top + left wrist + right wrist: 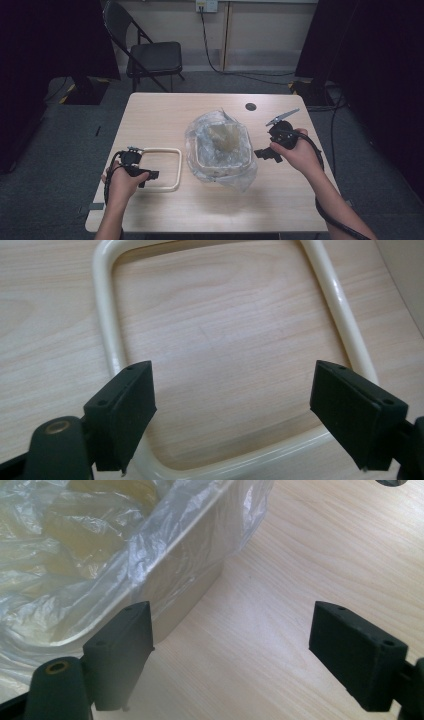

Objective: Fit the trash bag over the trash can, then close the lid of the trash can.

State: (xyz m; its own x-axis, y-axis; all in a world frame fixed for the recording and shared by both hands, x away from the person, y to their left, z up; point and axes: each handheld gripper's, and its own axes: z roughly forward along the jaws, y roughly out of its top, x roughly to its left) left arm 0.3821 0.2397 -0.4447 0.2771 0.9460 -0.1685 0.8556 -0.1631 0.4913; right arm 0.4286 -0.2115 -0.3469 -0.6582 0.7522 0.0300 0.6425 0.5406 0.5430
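Observation:
A cream rounded-square ring frame (162, 169) lies flat on the table's left half. My left gripper (151, 175) hovers at its near left corner; in the left gripper view its jaws stand wide apart over the frame (107, 320), open and empty. In the table's middle stands a beige square bin (222, 145) lined with a crumpled clear plastic bag (240, 172). My right gripper (261, 153) sits just right of the bin. The right gripper view looks past wide open jaws at the bin's wall (185, 577) and the bag (60, 540), nothing between them.
The light wooden table (280, 200) has a round dark cable hole (251, 106) near its far edge. A black folding chair (150, 57) stands beyond the table. Dark curtains hang at both sides, and cables run across the grey floor at right.

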